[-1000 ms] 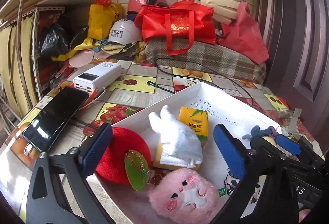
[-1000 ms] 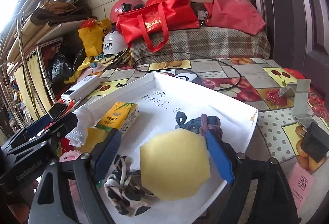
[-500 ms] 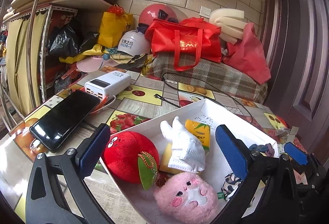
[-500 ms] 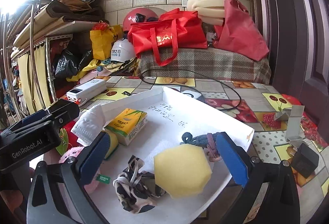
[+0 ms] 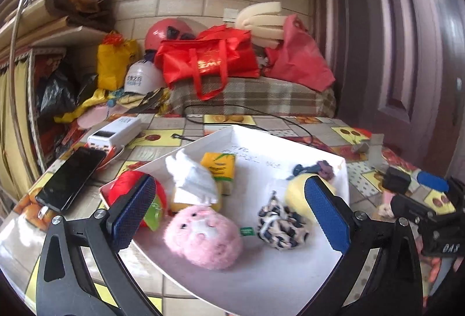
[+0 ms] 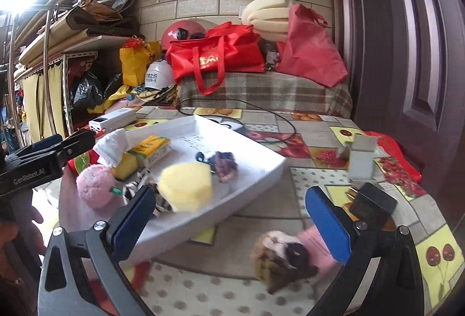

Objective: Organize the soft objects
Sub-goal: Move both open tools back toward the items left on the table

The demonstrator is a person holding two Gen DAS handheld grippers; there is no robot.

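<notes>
Right gripper (image 6: 229, 218) jaws wide apart, nothing between the pads — they've just been opening. It sits off the near right corner of the white tray (image 6: 255, 170), over the fruit-print tablecloth (image 6: 319, 170). Left gripper (image 5: 229, 211) also spread wide, empty, hovering over the tray's near end; its pads touch nothing.

Largest to smallest, relative to the grippers:
- Tablecloth under everything, tray resting on it straight ahead of the left gripper.
- Far behind the tray: plaid-covered block (image 5: 255, 96) with a red tote bag (image 5: 209, 60) on top.
- Red plush (image 5: 130, 191) in the tray's near left corner, partly behind the left gripper's left pad.
- Pink plush (image 5: 203, 237) between the left gripper's pads in view, lying on the tray floor.
- Yellow sponge (image 6: 186, 185) in the tray, just beyond the right gripper's left pad; partly hidden by the left gripper's right pad in the left wrist view.
- White glove (image 5: 191, 179) draped over a yellow block, beyond the pink plush.
- Tissue pack (image 5: 219, 169) just beside the glove, further in.
- Spotted scrunchie (image 5: 280, 224) near the left gripper's right pad, beside the sponge.
- Dark knotted cord (image 6: 218, 160) at the tray's far right side.
- Outside the tray: small brown-and-white plush (image 6: 284, 255) on the cloth, low between the right gripper's pads, nearer the right one — blurred.
- Black phone (image 5: 71, 179) and white power bank (image 5: 114, 133) left of the left gripper.
</notes>
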